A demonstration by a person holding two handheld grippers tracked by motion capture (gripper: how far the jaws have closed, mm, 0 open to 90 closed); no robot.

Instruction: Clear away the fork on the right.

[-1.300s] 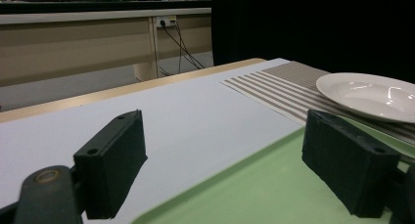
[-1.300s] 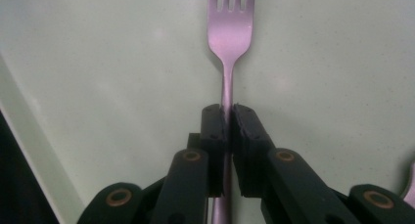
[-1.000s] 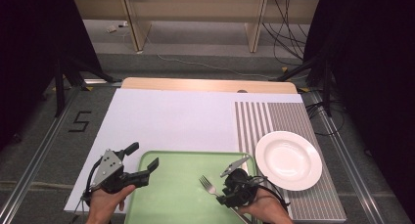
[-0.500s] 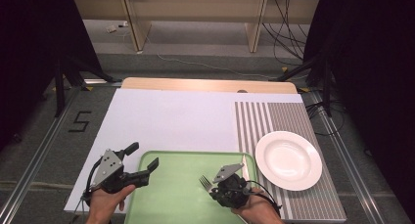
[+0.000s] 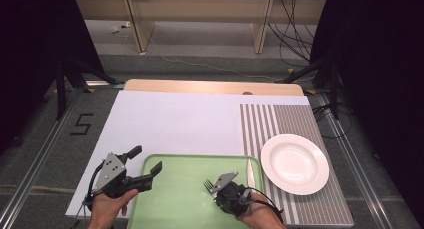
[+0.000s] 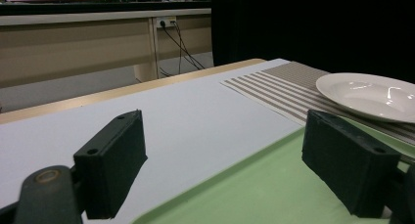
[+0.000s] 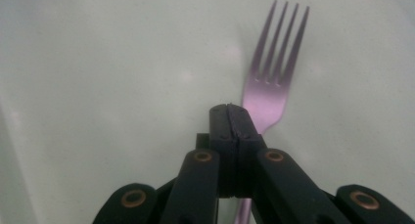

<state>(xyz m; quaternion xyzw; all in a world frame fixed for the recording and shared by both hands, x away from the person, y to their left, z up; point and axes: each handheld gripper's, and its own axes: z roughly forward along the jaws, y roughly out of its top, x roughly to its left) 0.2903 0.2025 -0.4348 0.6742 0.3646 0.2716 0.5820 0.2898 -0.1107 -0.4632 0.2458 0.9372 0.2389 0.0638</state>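
A metal fork [image 5: 207, 184] [image 7: 275, 82] lies on the green tray [image 5: 172, 196] [image 7: 98, 87], tines pointing away from me. My right gripper [image 5: 214, 189] [image 7: 230, 117] points down at it. Its jaws have just been closing and are now pressed together on the fork's neck, with the handle running back under them. A knife [image 5: 249, 171] lies along the tray's right edge. My left gripper [image 5: 146, 159] [image 6: 235, 170] hovers at the tray's left rim [image 6: 254, 194], open, with nothing between its pads [image 6: 115, 170].
A white plate [image 5: 295, 164] [image 6: 372, 94] rests on a striped mat [image 5: 280, 124] to the right of the tray. A white sheet [image 5: 175, 124] covers the table beyond the tray. Shelving and cables stand past the far edge.
My right gripper has come left and down over the fork, and its jaws have gone from apart to closed on the fork's neck. The left gripper has stayed put.
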